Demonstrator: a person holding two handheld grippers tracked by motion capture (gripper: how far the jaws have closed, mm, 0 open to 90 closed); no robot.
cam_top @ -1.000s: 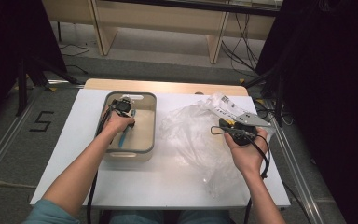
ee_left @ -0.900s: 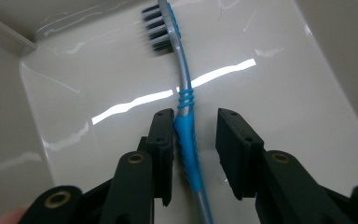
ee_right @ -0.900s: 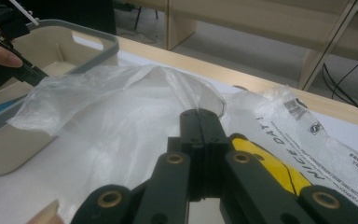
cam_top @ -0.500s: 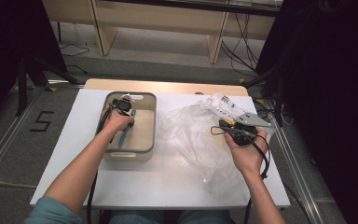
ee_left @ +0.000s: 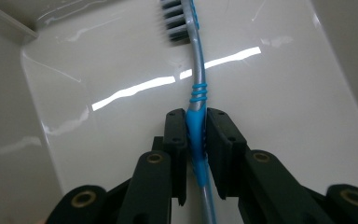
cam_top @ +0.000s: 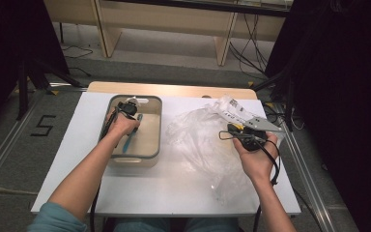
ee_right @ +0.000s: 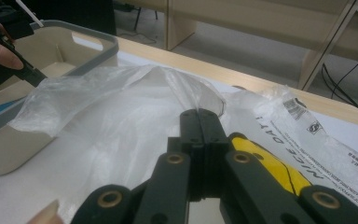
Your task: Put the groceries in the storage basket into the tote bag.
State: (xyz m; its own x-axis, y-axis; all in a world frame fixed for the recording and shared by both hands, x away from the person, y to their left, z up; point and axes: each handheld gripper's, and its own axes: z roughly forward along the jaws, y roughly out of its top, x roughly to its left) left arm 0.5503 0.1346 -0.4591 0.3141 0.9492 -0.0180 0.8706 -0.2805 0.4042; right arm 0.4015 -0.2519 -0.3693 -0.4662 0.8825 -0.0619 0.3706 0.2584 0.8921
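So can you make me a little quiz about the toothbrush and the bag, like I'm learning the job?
1. True or false: the toothbrush lies inside the beige tub.
2. Which gripper has its fingers around the toothbrush handle?
A. the left gripper
B. the right gripper
C. both
3. Fill in: the right gripper is shut on the edge of the clear ______.

Key:
1. True. Its bristle end points away from the fingers, over the tub's floor.
2. A. Its fingers have just been closing, and now they press on the blue handle.
3. plastic bag, which lies crumpled on the white table beside the tub.
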